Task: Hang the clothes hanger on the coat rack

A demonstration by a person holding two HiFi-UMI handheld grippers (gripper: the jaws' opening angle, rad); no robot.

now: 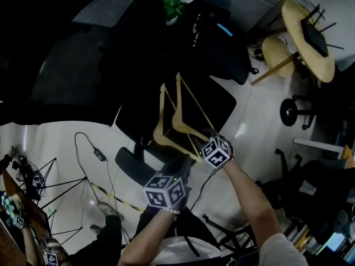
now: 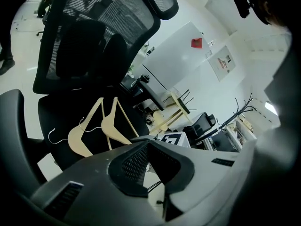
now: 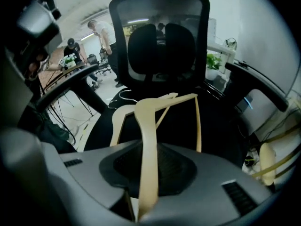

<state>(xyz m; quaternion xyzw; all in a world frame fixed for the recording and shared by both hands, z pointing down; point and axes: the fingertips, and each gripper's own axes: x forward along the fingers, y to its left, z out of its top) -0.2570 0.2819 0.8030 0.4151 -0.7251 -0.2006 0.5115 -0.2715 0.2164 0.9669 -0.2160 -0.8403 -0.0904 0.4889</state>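
Head view: high up, aimed steeply down onto the chair (image 1: 144, 110) seat, mid range. L gripper view: close behind its jaws, low, looking across the seat twd the backrest. R gripper view: same mount, facing the backrest square-on. All 3 share chair + wooden hangers (image 1: 175, 119)

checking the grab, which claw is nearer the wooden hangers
Right. The right claw grips one wooden hanger by its arm; the left claw sits short of both, empty.
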